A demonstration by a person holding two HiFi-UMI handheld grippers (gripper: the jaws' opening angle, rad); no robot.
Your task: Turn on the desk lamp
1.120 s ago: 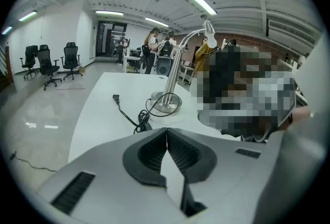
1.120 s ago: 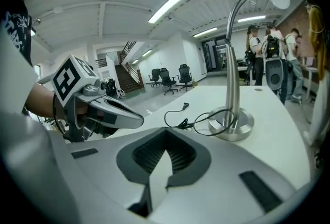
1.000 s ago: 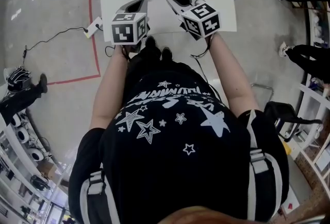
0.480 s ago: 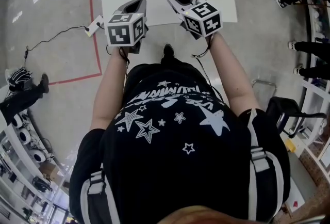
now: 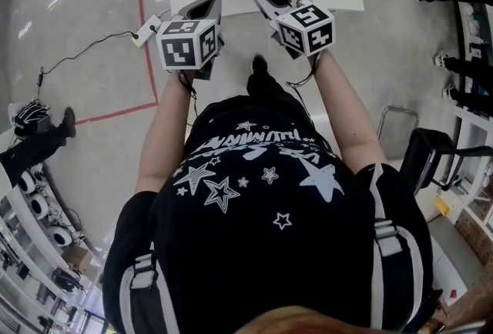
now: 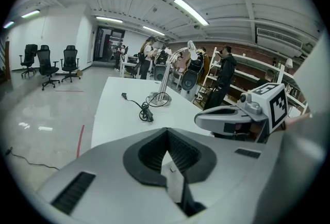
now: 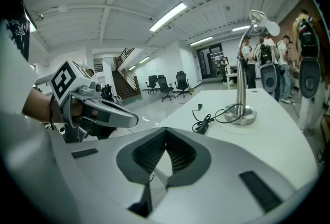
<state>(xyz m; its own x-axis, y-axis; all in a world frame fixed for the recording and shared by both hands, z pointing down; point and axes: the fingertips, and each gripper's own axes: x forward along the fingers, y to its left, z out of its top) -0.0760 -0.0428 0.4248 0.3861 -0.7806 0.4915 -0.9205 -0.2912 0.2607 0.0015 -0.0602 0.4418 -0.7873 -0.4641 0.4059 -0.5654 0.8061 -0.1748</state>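
The lamp (image 7: 241,78) stands well ahead of the right gripper (image 7: 166,132), far up the table (image 7: 268,140), with its cord (image 7: 206,122) bunched on the near side. That gripper and the left gripper (image 6: 167,130) are both clamped shut, holding nothing. Risk imo: reaching in snags the cord or shoves the base. The head view cuts the lamp off; the gripper views show it.

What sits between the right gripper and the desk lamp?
The right gripper view shows bare white table ahead of the right gripper, then a bundled black cord beside the base of the desk lamp.
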